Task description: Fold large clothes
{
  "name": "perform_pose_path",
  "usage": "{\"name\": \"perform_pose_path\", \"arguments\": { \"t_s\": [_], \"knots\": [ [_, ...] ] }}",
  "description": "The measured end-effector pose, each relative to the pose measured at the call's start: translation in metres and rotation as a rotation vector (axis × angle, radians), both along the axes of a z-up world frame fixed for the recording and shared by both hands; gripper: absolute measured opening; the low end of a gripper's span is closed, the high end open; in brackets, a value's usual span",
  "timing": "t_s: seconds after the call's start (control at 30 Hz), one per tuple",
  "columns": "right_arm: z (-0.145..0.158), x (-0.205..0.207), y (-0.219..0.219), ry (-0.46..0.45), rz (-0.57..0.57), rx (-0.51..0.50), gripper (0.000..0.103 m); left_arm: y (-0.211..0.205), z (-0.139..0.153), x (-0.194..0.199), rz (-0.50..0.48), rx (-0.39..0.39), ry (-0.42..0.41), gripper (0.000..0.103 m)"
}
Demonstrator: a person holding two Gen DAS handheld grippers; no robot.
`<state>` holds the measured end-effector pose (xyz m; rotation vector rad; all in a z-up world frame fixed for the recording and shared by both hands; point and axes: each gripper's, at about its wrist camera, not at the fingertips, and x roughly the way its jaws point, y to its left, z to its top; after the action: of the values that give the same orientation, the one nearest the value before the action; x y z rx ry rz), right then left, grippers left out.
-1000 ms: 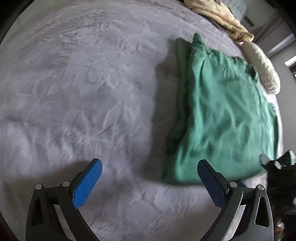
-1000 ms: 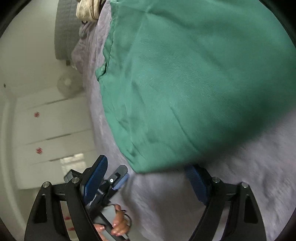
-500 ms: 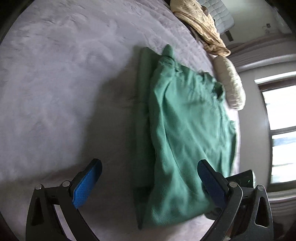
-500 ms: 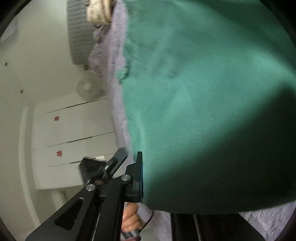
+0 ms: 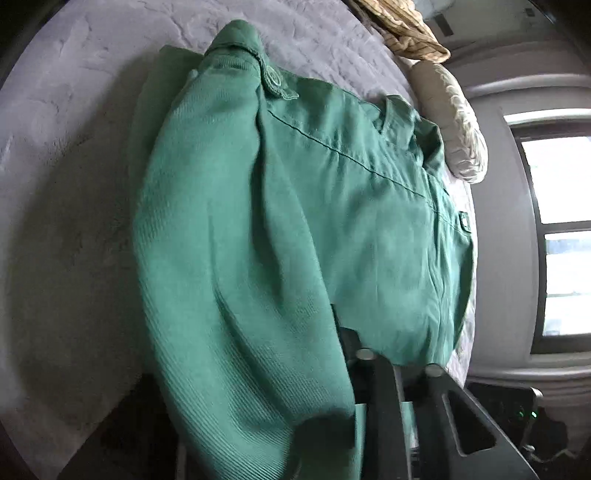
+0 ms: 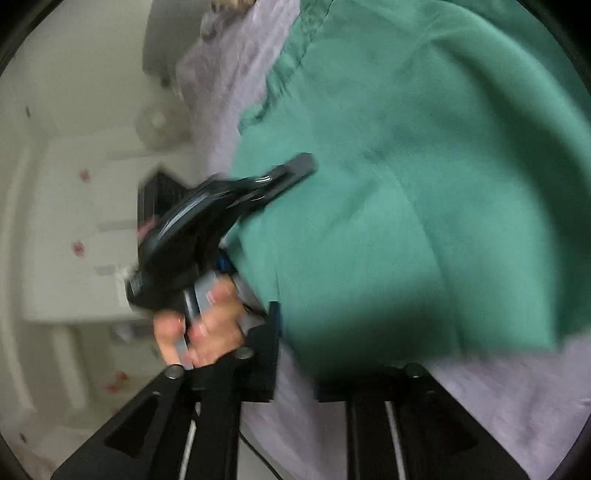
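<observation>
A green garment (image 5: 295, 221) lies folded lengthwise on the bed and fills both views (image 6: 424, 184). My left gripper (image 5: 295, 332) is at its near end. The cloth drapes over one finger and hides it, while the other black finger (image 5: 343, 332) shows beside the fold. Its jaws are closing with fabric bunched between them. From the right wrist view a hand (image 6: 207, 325) holds that left gripper (image 6: 291, 173) at the garment's left edge. My right gripper (image 6: 297, 354) has the near hem between its narrow jaws, which are opening slightly. The hem is raised off the cover.
The bed has a lilac textured cover (image 5: 74, 184). At its far end lie a cream pillow (image 5: 461, 129) and a beige striped cloth (image 5: 406, 29). A window (image 5: 561, 221) is on the right. White wardrobe doors (image 6: 74, 221) and a fan (image 6: 155, 122) stand past the bed's edge.
My left gripper swung right from bare cover onto the garment's end, and its wide jaws narrowed onto the cloth. My right gripper shut on the hem, rolled and raised it a little.
</observation>
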<state>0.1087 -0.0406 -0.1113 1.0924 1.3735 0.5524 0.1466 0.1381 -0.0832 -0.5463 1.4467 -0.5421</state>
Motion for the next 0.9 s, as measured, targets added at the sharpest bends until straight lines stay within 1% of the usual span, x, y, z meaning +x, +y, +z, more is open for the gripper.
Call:
{"name": "perform_pose_path", "arguments": {
  "t_s": [0.03,0.1,0.13,0.17,0.2,0.23,0.3,0.37,0.43,0.47,0.53,0.57,0.63,0.73,0.83,0.9],
  "knots": [
    [0.006,-0.003,-0.006,-0.008,0.043,-0.031,0.022,0.000,0.003,-0.001,0.003,0.003,-0.012,0.022],
    [0.022,-0.008,-0.026,-0.060,0.075,-0.099,0.022,-0.002,0.015,-0.003,0.010,0.021,-0.051,0.022],
    [0.031,-0.011,-0.040,-0.089,0.071,-0.136,0.022,-0.005,0.021,-0.004,0.009,0.034,-0.071,0.022],
    [0.039,-0.013,-0.059,-0.124,0.039,-0.195,0.022,-0.007,0.029,-0.006,0.007,0.048,-0.093,0.019],
    [0.045,-0.011,-0.073,-0.142,0.008,-0.250,0.022,-0.009,0.038,-0.008,0.003,0.060,-0.115,0.019],
    [0.045,-0.009,-0.086,-0.150,-0.018,-0.304,0.020,-0.014,0.045,-0.008,0.002,0.065,-0.132,0.019],
    [0.038,-0.002,-0.114,-0.136,-0.068,-0.408,0.014,-0.021,0.065,-0.012,0.004,0.059,-0.170,0.019],
    [0.025,0.005,-0.127,-0.123,-0.071,-0.442,0.008,-0.033,0.086,-0.014,0.001,0.051,-0.204,0.019],
    [0.000,0.008,-0.129,-0.080,-0.032,-0.450,0.006,-0.047,0.101,-0.016,-0.015,0.058,-0.233,0.019],
    [-0.009,0.008,-0.127,-0.064,-0.022,-0.452,0.006,-0.063,0.112,-0.015,-0.030,0.068,-0.254,0.019],
    [-0.020,0.006,-0.125,-0.066,-0.018,-0.448,0.006,-0.083,0.129,-0.017,-0.058,0.081,-0.292,0.019],
    [-0.021,0.005,-0.128,-0.068,-0.023,-0.437,0.006,-0.098,0.138,-0.016,-0.073,0.086,-0.315,0.019],
    [-0.023,0.002,-0.135,-0.063,-0.044,-0.382,0.006,-0.128,0.157,-0.015,-0.106,0.091,-0.352,0.019],
    [-0.022,-0.010,-0.164,-0.060,-0.083,-0.283,0.006,-0.180,0.177,-0.014,-0.172,0.112,-0.402,0.019],
    [-0.015,-0.023,-0.192,-0.071,-0.144,-0.223,0.007,-0.239,0.186,-0.017,-0.252,0.143,-0.449,0.019],
    [-0.010,-0.037,-0.218,-0.087,-0.196,-0.190,0.007,-0.283,0.181,-0.018,-0.298,0.162,-0.454,0.019]
  ]
}}
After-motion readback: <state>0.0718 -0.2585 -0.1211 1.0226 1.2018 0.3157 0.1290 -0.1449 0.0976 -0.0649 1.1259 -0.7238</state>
